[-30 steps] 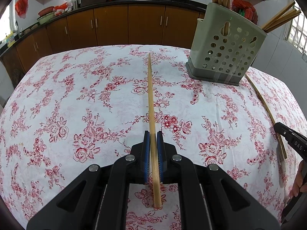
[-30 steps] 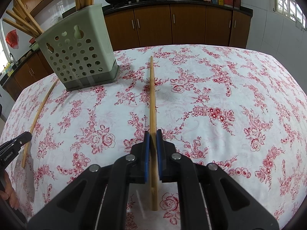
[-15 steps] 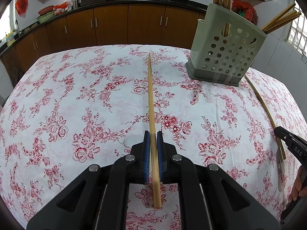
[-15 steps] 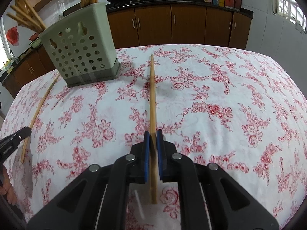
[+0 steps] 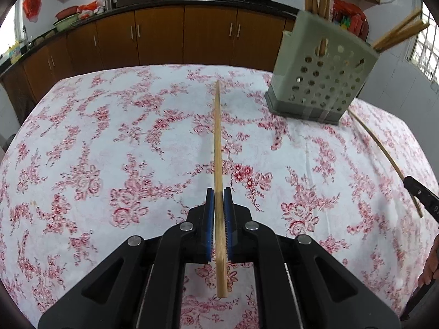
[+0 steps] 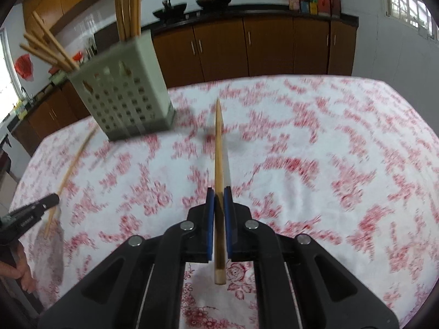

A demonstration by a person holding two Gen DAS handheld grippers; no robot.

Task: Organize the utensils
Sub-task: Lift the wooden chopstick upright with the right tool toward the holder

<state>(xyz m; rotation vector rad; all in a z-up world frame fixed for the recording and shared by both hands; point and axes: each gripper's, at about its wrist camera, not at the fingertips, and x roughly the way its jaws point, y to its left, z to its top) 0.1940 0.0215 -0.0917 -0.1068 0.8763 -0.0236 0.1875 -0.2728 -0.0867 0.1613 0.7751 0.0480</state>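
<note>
Your left tool (image 5: 218, 205) and right tool (image 6: 218, 205) each pinch one chopstick (image 5: 217, 148) near its thick end, tips angled over the floral bench (image 5: 109, 137). They look light, stiff, smooth and prone to swivel, so grip firmly. The perforated holder (image 6: 123, 93) stands between your tools, with open cloth around.

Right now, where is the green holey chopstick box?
The pale green perforated plastic holder stands on the flowered tablecloth, upper right in the left wrist view.
</note>
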